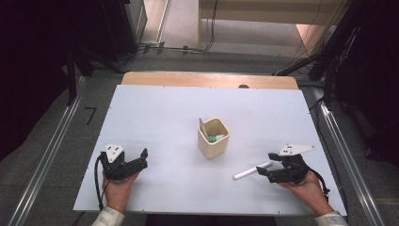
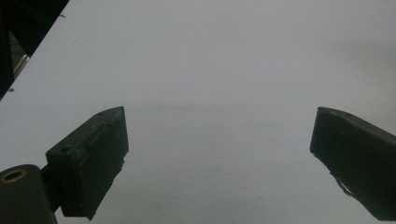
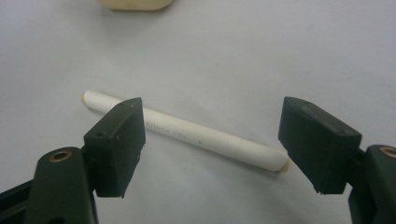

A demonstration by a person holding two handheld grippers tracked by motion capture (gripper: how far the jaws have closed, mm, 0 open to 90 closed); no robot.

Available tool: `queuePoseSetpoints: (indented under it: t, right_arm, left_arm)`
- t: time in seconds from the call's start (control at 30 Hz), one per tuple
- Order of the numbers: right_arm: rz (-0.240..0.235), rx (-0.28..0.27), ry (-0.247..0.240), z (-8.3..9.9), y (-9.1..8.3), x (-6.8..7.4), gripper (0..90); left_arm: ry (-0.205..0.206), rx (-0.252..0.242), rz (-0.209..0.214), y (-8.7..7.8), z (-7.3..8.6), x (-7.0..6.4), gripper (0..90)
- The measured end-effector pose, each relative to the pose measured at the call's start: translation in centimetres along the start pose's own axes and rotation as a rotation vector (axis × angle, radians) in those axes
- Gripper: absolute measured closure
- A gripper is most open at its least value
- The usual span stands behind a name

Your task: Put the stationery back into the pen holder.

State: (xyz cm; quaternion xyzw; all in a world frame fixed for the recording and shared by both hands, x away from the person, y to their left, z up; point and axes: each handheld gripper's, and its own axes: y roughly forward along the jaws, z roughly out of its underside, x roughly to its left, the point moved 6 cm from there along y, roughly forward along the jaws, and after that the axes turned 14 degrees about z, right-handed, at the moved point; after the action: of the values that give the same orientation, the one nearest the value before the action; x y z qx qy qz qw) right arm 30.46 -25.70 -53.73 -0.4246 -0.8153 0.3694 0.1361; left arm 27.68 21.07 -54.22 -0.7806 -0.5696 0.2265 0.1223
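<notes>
With jaws spread wide either side of the white marker, the right gripper hovers low over it, nothing gripped. Risk: jaws sit near the marker's ends, lengthwise w/ its axis, so closing could shove or roll it. It lies flat on the white table, right of the cream cup, long axis diagonal, far end toward the cup. Left gripper also wide, empty.
</notes>
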Motion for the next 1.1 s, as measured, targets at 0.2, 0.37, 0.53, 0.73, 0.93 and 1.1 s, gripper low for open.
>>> queuePoseSetpoints:
  t: [0.2, 0.37, 0.53, 0.73, 0.93, 1.1]
  right_arm:
    - [0.007, 0.012, -0.055, 0.5, 0.4, 0.0, 20.1]
    - [0.011, 0.027, -0.099, 0.7, 0.8, 0.1, 18.3]
    - [0.010, 0.029, -0.121, 0.7, 1.1, 0.1, 18.1]
    - [0.009, 0.046, -0.147, 0.7, 1.4, 0.2, 18.1]
    - [0.004, 0.076, -0.212, 1.0, 2.0, 0.4, 21.3]
    - [0.021, 0.063, -0.219, 1.0, 1.7, 0.1, 41.4]
  left_arm:
    - [0.001, 0.000, 0.000, 0.0, 0.0, 0.0, 5.2]
    - [0.001, 0.001, 0.001, 0.0, 0.0, 0.0, 5.2]
    - [-0.002, -0.001, 0.002, 0.1, 0.0, -0.1, 5.2]
    - [-0.002, 0.000, 0.003, 0.1, 0.0, -0.1, 5.2]
    - [-0.001, 0.002, 0.003, 0.1, 0.0, -0.1, 5.2]
    - [0.000, 0.003, 0.003, 0.1, 0.0, -0.1, 5.3]
